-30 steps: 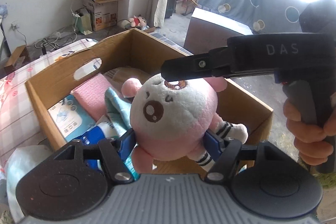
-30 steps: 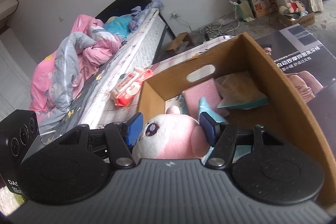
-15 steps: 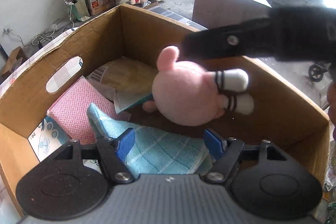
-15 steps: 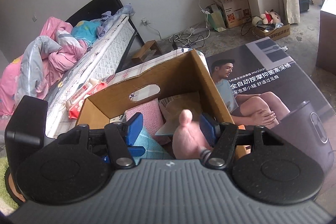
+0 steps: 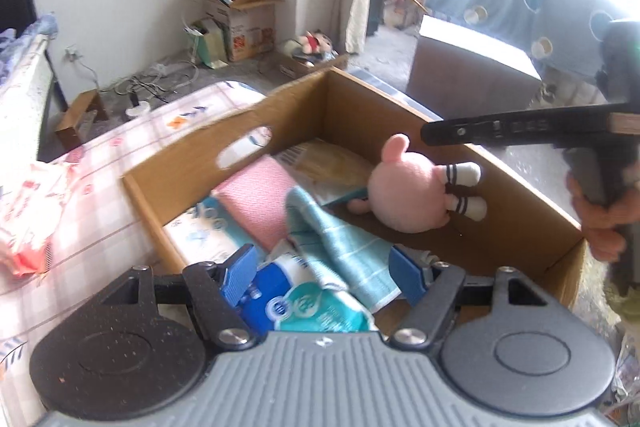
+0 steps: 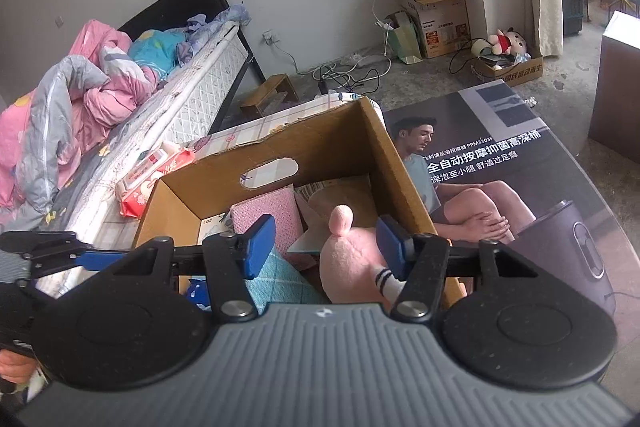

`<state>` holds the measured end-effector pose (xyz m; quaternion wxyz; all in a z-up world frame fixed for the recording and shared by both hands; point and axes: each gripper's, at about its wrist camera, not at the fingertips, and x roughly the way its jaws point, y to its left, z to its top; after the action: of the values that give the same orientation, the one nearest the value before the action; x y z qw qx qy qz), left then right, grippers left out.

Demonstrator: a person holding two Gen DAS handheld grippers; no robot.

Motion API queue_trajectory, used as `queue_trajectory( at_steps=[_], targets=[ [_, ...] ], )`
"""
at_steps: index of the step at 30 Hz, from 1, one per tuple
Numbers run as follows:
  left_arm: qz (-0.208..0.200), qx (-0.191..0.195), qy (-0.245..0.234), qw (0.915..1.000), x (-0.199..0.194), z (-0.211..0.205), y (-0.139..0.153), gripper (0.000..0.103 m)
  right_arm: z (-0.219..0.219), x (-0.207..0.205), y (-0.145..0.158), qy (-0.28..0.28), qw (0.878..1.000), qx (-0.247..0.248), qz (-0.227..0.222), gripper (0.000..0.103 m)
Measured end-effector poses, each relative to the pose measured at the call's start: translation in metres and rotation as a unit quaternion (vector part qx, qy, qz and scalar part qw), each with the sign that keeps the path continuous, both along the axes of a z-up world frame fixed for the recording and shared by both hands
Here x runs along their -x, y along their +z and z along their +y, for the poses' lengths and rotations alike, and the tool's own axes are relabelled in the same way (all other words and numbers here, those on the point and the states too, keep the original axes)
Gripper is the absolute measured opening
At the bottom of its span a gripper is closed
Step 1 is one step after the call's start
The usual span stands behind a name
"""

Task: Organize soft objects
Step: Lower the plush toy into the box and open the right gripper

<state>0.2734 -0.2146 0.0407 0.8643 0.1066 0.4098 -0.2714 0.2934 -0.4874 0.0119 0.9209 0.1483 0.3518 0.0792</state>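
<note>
One pink plush toy (image 5: pixel 412 195) is lying inside the cardboard box (image 5: pixel 520 195), next to one pink cloth (image 5: pixel 260 195) and one teal towel (image 5: pixel 340 243). Two grippers are seen: the left gripper (image 5: pixel 322 267) is spread wide with nothing clamped, while the right gripper (image 6: pixel 326 243) is closing, pads not squeezing the toy.

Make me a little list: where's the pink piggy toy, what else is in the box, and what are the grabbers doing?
toy: pink plush pig, inside the cardboard box, face away
other contents: pink cloth, teal towel, blue-white packs
outside the box: red wipes pack
left gripper: open, empty, above the towel
right gripper: jaws closing around the pig, pads not pressing
</note>
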Motion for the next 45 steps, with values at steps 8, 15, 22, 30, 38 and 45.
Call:
queue_trajectory(
  at_steps=[8, 15, 22, 30, 38, 45],
  targets=[
    [-0.041, 0.033, 0.06, 0.9968, 0.047, 0.07, 0.027, 0.074, 0.032, -0.052, -0.027, 0.02, 0.996, 0.076, 0.052, 0.041],
    [-0.048, 0.069, 0.115, 0.9898, 0.07, 0.125, 0.031, 0.074, 0.032, -0.051, -0.038, 0.023, 0.996, 0.038, 0.075, 0.04],
    [-0.043, 0.099, 0.136, 0.9849, 0.078, 0.149, 0.027, 0.074, 0.053, -0.018, -0.04, 0.082, 0.99, -0.034, 0.11, 0.042],
    [-0.042, 0.12, 0.139, 0.982, 0.085, 0.159, 0.022, 0.074, 0.051, -0.014, -0.012, 0.064, 0.993, -0.031, 0.097, 0.065],
    [-0.036, 0.129, 0.137, 0.9815, 0.089, 0.166, 0.017, 0.074, 0.072, -0.049, -0.049, 0.057, 0.978, 0.16, 0.119, 0.079],
    [-0.03, 0.136, 0.141, 0.9801, 0.086, 0.173, 0.014, 0.075, 0.087, -0.048, -0.059, 0.069, 0.969, 0.206, 0.113, 0.082]
  ],
)
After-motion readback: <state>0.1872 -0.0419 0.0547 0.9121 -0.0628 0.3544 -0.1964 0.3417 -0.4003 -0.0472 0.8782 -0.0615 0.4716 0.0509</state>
